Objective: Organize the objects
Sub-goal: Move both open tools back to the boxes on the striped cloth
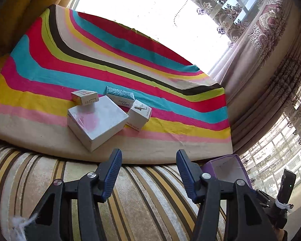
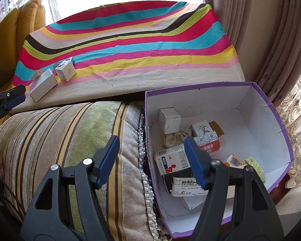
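Both the left gripper (image 1: 148, 156) and right gripper (image 2: 151, 144) are being held wide, nothing gripped. Four small boxes (image 1: 98, 118) are being left clustered on the striped cloth (image 1: 170, 104); others are lying inside the purple-edged carton (image 2: 271, 104).

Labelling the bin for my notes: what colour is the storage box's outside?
Purple outside, white inside: the storage box shows best in the right wrist view.

Before me lies a surface draped in a striped cloth (image 1: 114, 60) of red, teal, yellow, pink and brown. Nearer me is a cushion (image 2: 70, 132) striped in beige, gold and green (plush, a little worn). Bright daylight floods the window (image 1: 142, 6); embroidered lace curtains (image 1: 256, 30) hang beside it, and a mustard-yellow sofa (image 2: 14, 30) stands at the left.
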### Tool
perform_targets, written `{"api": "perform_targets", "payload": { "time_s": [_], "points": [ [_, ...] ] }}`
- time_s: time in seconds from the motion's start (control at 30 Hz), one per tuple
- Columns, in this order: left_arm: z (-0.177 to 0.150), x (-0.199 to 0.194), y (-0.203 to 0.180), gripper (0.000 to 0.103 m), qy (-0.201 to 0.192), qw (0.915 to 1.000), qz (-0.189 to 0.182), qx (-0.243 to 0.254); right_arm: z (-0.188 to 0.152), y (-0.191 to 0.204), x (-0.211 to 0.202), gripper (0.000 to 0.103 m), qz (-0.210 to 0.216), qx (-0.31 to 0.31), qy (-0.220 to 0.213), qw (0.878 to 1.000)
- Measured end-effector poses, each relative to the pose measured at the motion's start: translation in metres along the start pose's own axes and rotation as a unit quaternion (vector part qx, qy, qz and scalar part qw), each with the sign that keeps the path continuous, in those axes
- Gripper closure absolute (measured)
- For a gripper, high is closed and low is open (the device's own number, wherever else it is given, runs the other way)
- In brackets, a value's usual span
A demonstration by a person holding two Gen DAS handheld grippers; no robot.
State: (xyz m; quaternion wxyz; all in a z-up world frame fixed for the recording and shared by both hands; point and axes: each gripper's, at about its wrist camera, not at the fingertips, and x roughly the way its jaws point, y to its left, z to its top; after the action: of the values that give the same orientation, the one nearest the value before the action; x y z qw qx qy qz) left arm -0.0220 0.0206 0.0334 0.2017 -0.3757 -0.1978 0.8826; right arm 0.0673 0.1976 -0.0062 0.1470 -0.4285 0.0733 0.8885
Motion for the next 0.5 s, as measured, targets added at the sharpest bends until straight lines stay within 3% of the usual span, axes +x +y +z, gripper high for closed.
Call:
{"api": "perform_targets", "payload": {
  "time_s": [0.17, 0.5],
  "points": [
    [0.018, -0.003, 0.031, 0.040, -0.024, 0.9982, 0.029, -0.048, 0.010, 0.022, 0.005, 0.033, 0.019, -0.013, -0.003, 1.000],
    [0.053, 0.034, 0.062, 0.038, -0.024, 0.9879, 0.092, -0.123, 0.031, 0.058, 0.021, 0.033, 0.042, -0.026, -0.001, 0.999]
  ]
}}
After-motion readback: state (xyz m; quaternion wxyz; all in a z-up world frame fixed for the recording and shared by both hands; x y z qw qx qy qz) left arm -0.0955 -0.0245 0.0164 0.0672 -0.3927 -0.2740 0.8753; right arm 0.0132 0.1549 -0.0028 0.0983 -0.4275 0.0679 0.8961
